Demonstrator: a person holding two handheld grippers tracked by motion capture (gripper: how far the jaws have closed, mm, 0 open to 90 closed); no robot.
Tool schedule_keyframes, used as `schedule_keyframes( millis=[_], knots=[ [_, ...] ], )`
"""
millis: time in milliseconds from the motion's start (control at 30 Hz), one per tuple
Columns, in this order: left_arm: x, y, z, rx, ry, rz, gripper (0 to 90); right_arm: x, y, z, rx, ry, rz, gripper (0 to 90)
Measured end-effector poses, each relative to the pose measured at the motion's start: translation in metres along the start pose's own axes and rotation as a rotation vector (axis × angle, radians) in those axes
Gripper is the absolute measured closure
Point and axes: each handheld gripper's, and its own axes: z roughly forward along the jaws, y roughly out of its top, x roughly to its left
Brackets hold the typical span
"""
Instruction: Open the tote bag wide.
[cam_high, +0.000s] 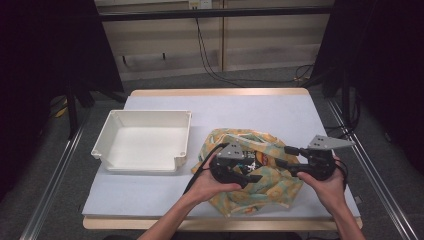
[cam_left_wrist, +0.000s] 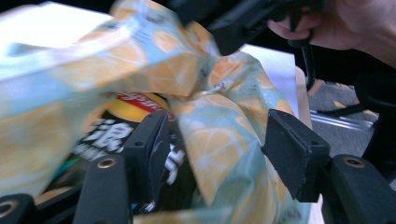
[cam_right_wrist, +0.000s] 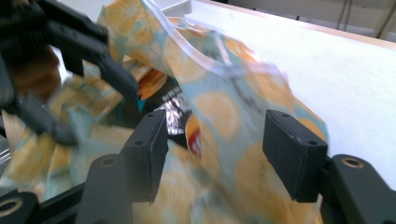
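A cloth bag (cam_high: 235, 137) printed with orange slices lies crumpled on the table's near right. Its mouth gapes, and a dark snack packet (cam_high: 260, 159) shows inside. My left gripper (cam_high: 252, 169) reaches into the mouth from the left. In the left gripper view a fold of the bag (cam_left_wrist: 219, 149) stands between the spread jaws of my left gripper (cam_left_wrist: 217, 144), with the packet (cam_left_wrist: 135, 109) just behind. My right gripper (cam_high: 283, 156) faces it from the right, open. In the right gripper view, cloth (cam_right_wrist: 219, 112) lies under my right gripper (cam_right_wrist: 215, 144) and the packet (cam_right_wrist: 173, 112) peeks out.
An empty white tray (cam_high: 150, 114) stands on the left half of the white table (cam_high: 250, 110). Dark curtains hang at both sides, and cables run over the floor behind the table. Metal rails run along both sides of the table.
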Motion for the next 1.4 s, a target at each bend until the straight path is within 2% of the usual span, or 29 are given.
schedule_keyframes(
  millis=[100,133,167,200,267,300,333,367,400,433,500,533,633,800,1067,1167,1233,1300,1400],
  knots=[
    [-0.002,-0.003,0.014,0.052,-0.007,0.010,42.1,-0.002,0.005,0.018,0.031,-0.007,-0.016,35.5],
    [-0.003,-0.004,0.017,0.058,0.003,0.020,46.5,-0.005,0.006,0.029,0.055,-0.005,-0.016,35.1],
    [-0.004,-0.005,0.020,0.059,0.009,0.023,46.5,-0.005,0.006,0.029,0.055,-0.005,-0.016,35.1],
    [-0.005,-0.004,0.021,0.063,-0.002,0.028,51.6,-0.006,0.005,0.035,0.069,-0.004,-0.020,35.1],
    [-0.006,-0.004,0.025,0.079,0.011,0.035,61.1,-0.008,0.003,0.043,0.090,-0.018,-0.024,37.7],
    [-0.006,-0.004,0.027,0.091,-0.010,0.039,68.2,-0.010,0.003,0.046,0.092,-0.021,-0.020,42.0],
    [-0.007,-0.005,0.029,0.089,-0.020,0.035,75.9,-0.013,0.002,0.047,0.095,-0.027,-0.013,50.5],
    [-0.010,-0.005,0.030,0.103,-0.034,0.033,84.8,-0.019,0.000,0.049,0.092,-0.037,0.015,61.8],
    [-0.011,-0.006,0.031,0.108,-0.050,0.048,84.8,-0.019,0.000,0.049,0.092,-0.037,0.015,61.8],
    [-0.015,-0.005,0.032,0.104,-0.062,0.048,87.3,-0.023,-0.001,0.049,0.094,-0.047,0.023,67.0],
    [-0.023,-0.004,0.034,0.115,-0.086,0.076,88.4,-0.032,-0.003,0.050,0.096,-0.062,0.035,75.7],
    [-0.027,-0.003,0.035,0.107,-0.100,0.076,88.9,-0.042,-0.005,0.051,0.092,-0.074,0.061,81.1],
    [-0.033,-0.002,0.037,0.109,-0.127,0.097,89.0,-0.049,-0.007,0.053,0.089,-0.084,0.073,84.9],
    [-0.037,-0.007,0.042,0.105,-0.148,0.113,89.1,-0.063,-0.008,0.061,0.087,-0.097,0.092,87.1],
    [-0.044,-0.018,0.052,0.161,-0.177,0.163,90.0,-0.094,-0.008,0.069,0.068,-0.180,0.130,89.1],
    [-0.048,-0.022,0.056,0.195,-0.176,0.188,90.0,-0.097,-0.008,0.072,0.082,-0.196,0.121,89.2],
    [-0.046,-0.022,0.057,0.190,-0.183,0.188,90.0,-0.099,-0.008,0.075,0.083,-0.207,0.119,89.3],
    [-0.044,-0.023,0.057,0.190,-0.184,0.181,90.0,-0.099,-0.010,0.080,0.082,-0.213,0.118,89.2],
    [-0.042,-0.022,0.054,0.175,-0.174,0.157,87.5,-0.096,-0.015,0.087,0.106,-0.194,0.107,88.0]
  ],
)
